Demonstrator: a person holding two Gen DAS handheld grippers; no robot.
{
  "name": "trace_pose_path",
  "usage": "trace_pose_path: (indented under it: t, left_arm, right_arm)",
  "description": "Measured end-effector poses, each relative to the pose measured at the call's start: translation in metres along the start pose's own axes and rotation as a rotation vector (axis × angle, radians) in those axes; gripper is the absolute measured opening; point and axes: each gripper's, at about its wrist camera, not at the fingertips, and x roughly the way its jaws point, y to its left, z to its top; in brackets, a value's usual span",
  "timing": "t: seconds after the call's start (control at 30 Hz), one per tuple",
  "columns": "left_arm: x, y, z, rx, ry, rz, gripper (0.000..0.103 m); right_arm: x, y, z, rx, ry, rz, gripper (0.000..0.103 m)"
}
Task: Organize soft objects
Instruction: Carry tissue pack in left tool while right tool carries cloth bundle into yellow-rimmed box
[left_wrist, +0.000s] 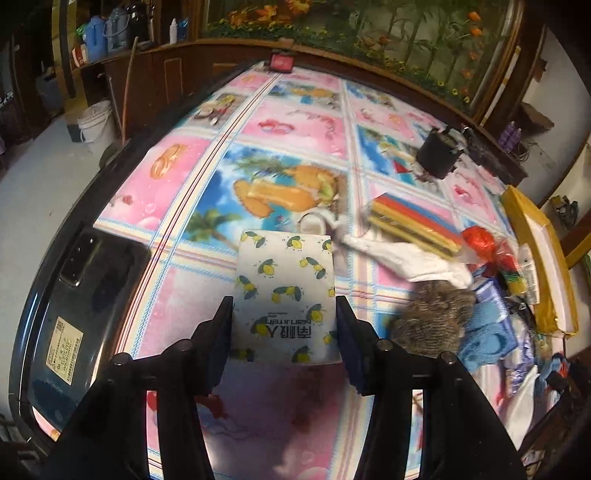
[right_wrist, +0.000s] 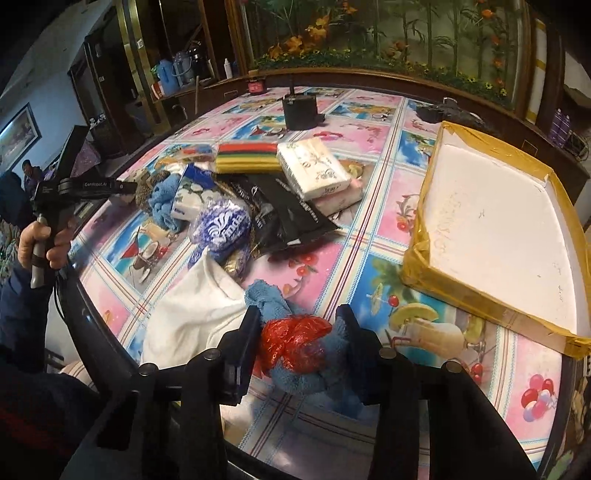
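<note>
My left gripper (left_wrist: 284, 328) is shut on a white tissue pack with a lemon print (left_wrist: 284, 284), held above the table. My right gripper (right_wrist: 299, 336) is shut on a bundle of red plastic bag (right_wrist: 295, 343) and blue towel (right_wrist: 310, 373), just above the table's near edge. The left gripper also shows in the right wrist view (right_wrist: 122, 187), at the far left beside a brown woolly item (right_wrist: 146, 194). A pile of soft things lies mid-table: a white cloth (right_wrist: 195, 314), a blue Vinda pack (right_wrist: 219, 229), white tissue packs (right_wrist: 314, 170), a striped cloth stack (right_wrist: 245, 157), a black bag (right_wrist: 284, 214).
An open foam box with yellow tape (right_wrist: 491, 236) stands at the right of the table. A black pot (right_wrist: 300, 110) stands at the far side. The table carries a pink and blue printed cover (left_wrist: 295, 125). A phone (left_wrist: 79, 260) lies on the dark table rim at left.
</note>
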Motion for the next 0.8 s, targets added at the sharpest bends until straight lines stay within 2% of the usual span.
trace_pose_path:
  t: [0.23,0.4,0.63,0.8]
  left_arm:
    - [-0.041,-0.044,0.012,0.086,-0.093,-0.072,0.051]
    - [-0.061,-0.090,0.025,0.168,-0.124,-0.146,0.051]
    - [-0.075,-0.186,0.046,0.303,-0.138,-0.279,0.050]
    - [-0.067,-0.267,0.068,0.376,-0.126,-0.351,0.050]
  right_arm:
    - [-0.030,-0.022,0.014,0.076,-0.120,-0.023,0.041]
    - [-0.055,-0.037,0.022,0.133,-0.213,-0.039,0.041]
    - [-0.080,-0.079,0.045,0.292,-0.326,-0.062,0.041]
    - [-0.088,-0.117,0.074,0.414,-0.413,-0.089,0.041]
